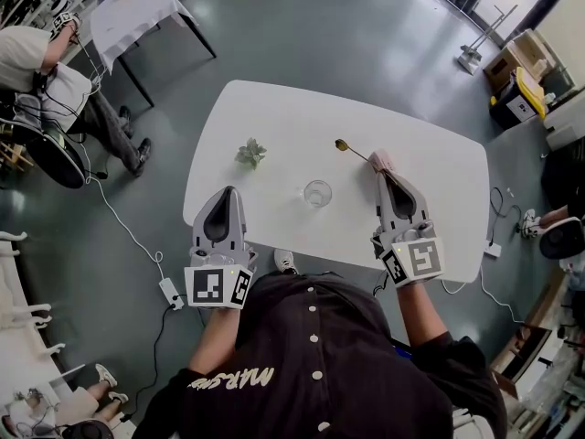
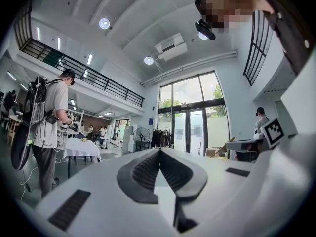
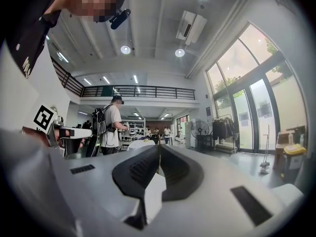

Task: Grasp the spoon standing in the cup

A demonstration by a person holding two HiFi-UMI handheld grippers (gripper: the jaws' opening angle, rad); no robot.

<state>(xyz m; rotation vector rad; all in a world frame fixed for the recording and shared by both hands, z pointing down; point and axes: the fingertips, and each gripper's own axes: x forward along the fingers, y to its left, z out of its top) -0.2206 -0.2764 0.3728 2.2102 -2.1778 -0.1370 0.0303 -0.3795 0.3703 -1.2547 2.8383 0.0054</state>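
Note:
A clear glass cup (image 1: 317, 193) stands empty near the middle of the white table (image 1: 274, 117). The gold spoon (image 1: 352, 151) is out of the cup, held level above the table to the cup's far right, its bowl pointing left and away. My right gripper (image 1: 381, 166) is shut on the spoon's handle end. In the right gripper view the handle (image 3: 158, 151) shows only as a thin line at the closed tips of that gripper (image 3: 158, 154). My left gripper (image 1: 226, 196) hovers over the table's near left edge, shut, with nothing between its jaws (image 2: 159, 151).
A small green plant sprig (image 1: 250, 153) lies on the table left of the cup. Another table with a white cloth (image 1: 137, 7) stands far left, with seated people (image 1: 55, 80) nearby. Boxes and a bin (image 1: 516, 80) are at the right; cables (image 1: 137, 236) run over the floor.

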